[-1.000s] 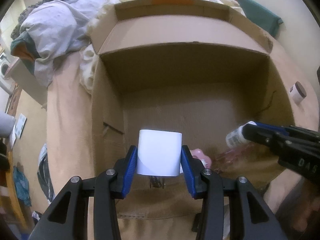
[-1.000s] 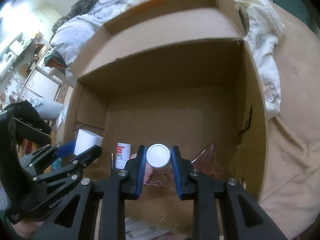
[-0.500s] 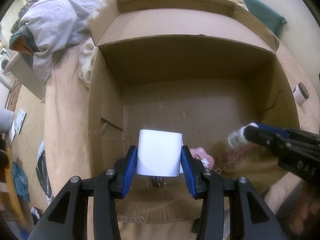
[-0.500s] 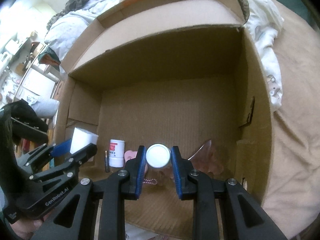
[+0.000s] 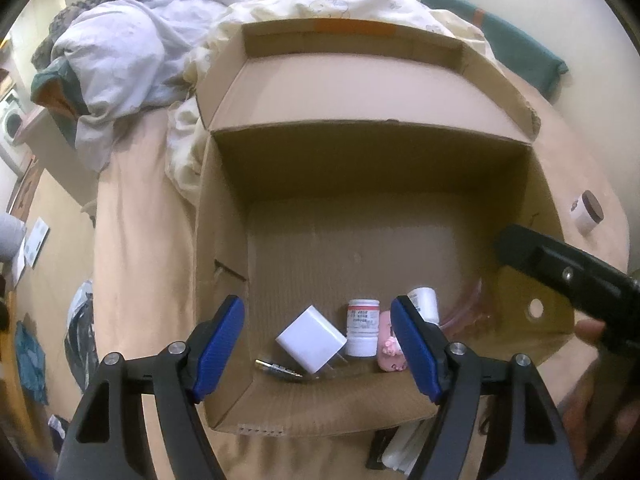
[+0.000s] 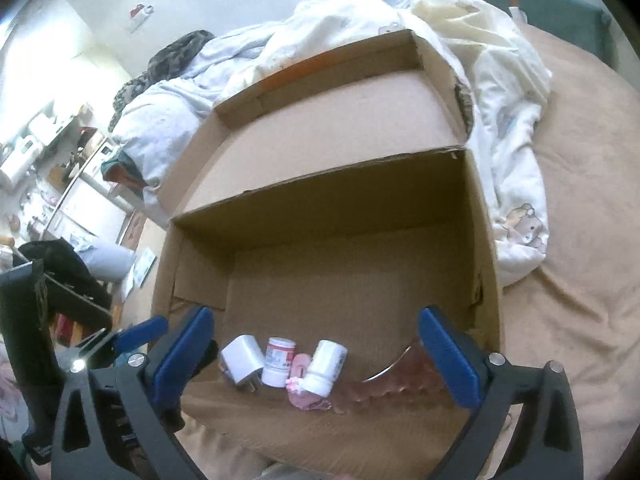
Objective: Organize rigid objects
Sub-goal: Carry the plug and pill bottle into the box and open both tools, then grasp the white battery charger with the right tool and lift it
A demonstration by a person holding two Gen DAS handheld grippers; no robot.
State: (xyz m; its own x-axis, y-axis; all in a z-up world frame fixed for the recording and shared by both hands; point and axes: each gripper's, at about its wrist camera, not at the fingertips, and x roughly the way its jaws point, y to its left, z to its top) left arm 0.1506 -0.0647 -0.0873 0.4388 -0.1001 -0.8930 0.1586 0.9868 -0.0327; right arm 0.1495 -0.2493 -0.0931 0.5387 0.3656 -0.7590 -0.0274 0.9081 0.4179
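Note:
An open cardboard box (image 5: 224,216) (image 6: 486,264) lies on a bed. At its near wall lie a white plug adapter (image 5: 311,340) (image 6: 241,358), a red-labelled white bottle (image 5: 362,332) (image 6: 279,366), a pink toy (image 5: 390,350) (image 6: 299,366), a second white bottle (image 5: 426,304) (image 6: 326,366) and a small battery (image 5: 278,368). My left gripper (image 5: 318,352) is open and empty above the adapter. My right gripper (image 6: 316,354) is open and empty above the second bottle.
A pink translucent piece (image 6: 396,380) lies in the box's near right corner. A small brown-lidded jar (image 5: 586,212) sits on the bedsheet right of the box. Crumpled bedding (image 5: 132,52) (image 6: 500,92) lies behind the box. The right gripper's body (image 5: 568,276) reaches in from the right.
Both grippers have opened and pulled back. The white adapter dropped from the left gripper and the white bottle from the right; both now lie in the box.

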